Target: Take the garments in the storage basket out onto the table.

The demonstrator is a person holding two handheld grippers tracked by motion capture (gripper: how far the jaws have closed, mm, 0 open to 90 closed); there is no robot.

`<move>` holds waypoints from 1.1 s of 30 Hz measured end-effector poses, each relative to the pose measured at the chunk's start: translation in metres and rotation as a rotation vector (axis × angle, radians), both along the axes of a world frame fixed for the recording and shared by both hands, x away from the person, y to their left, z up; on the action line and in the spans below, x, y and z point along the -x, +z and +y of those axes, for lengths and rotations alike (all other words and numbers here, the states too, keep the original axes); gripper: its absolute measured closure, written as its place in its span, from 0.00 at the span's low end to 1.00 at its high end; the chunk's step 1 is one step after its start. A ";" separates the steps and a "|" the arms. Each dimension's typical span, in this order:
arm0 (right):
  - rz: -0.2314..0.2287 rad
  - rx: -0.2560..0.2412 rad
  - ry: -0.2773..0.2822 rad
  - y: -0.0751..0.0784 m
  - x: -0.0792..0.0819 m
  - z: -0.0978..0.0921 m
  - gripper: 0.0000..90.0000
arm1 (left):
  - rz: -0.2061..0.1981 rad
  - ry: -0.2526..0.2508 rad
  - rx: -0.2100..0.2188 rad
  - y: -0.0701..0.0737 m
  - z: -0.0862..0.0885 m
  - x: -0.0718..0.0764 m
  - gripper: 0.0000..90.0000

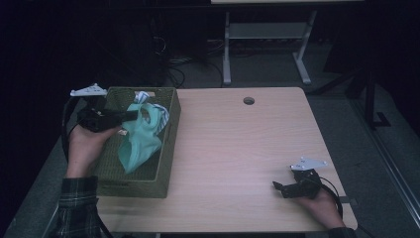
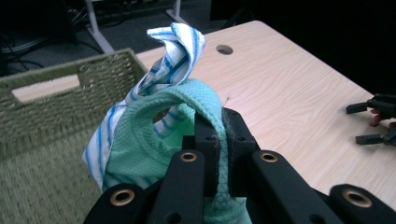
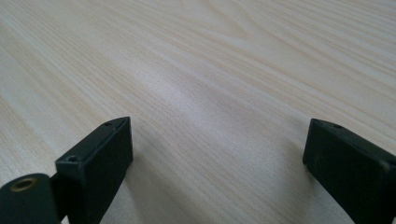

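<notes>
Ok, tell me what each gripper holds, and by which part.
The left gripper is shut on a loop-like strap edge of the green cloth, which hangs over the basket; a striped cloth comes up with it. The right gripper is open and holds nothing.

A mint-green knitted cloth hangs crumpled above the woven basket, its strap pinched.

Mint green, blue stripes and olive weave beside pale wood

The cloth clamped in the black left hand-held gripper is mint green with a waffle texture; tangled with it, a white towel carries blue stripes. Both hang over the woven basket, which is olive green. Right of the basket, the tabletop is pale beige wood grain; the right hand-held gripper there is black with a light grey plate.
</notes>
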State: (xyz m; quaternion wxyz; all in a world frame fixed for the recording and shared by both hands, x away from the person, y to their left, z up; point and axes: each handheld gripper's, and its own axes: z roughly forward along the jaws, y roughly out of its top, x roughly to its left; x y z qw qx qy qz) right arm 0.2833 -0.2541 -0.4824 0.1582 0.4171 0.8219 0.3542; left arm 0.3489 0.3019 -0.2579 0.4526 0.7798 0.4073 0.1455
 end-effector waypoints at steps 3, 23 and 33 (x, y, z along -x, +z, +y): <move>0.000 0.000 0.000 0.000 0.000 0.000 0.09 | -0.013 -0.010 0.000 0.007 -0.005 0.000 0.95; 0.000 0.000 0.000 0.000 0.000 0.000 0.09 | -0.091 -0.122 0.025 0.045 -0.051 0.005 0.95; 0.000 0.001 0.001 0.000 0.000 0.000 0.09 | -0.086 -0.197 0.050 0.040 -0.087 0.002 0.95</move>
